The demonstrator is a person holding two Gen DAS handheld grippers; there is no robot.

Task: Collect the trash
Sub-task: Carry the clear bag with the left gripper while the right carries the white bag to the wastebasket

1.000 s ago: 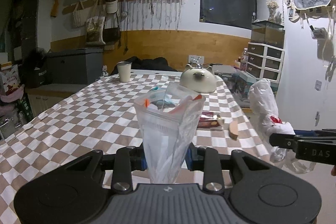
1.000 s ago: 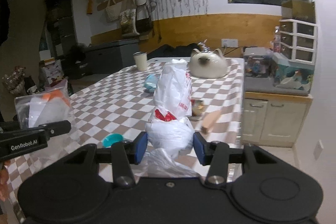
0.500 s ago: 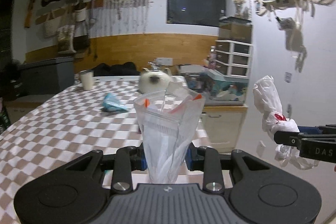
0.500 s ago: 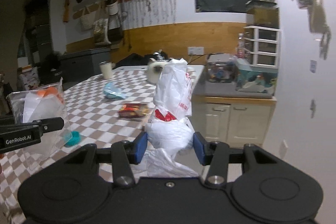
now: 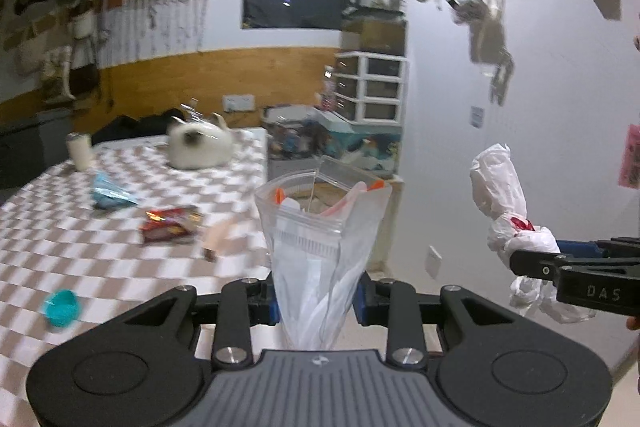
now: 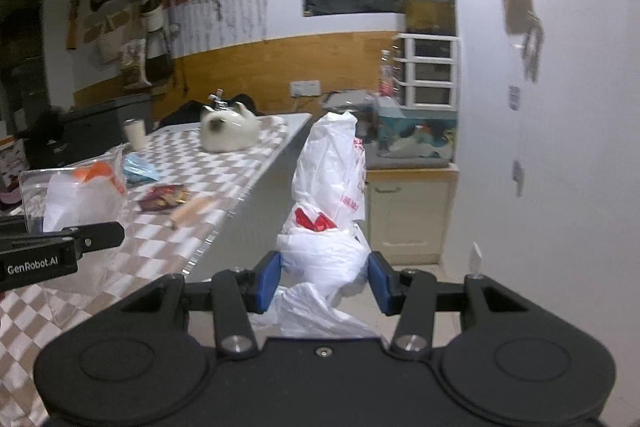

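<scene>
Your left tongs are clamped on the pinched lower part of a clear zip bag, its mouth gaping upward; your right tongs are clamped on the bunched waist of a white plastic bag. Both hang off the worktop edge. Both are light, limp and slippery film, so I judge gathered folds the safest hold. Only the left view shows a teal scrap; the right shows the white bag trailing below your pads.
</scene>
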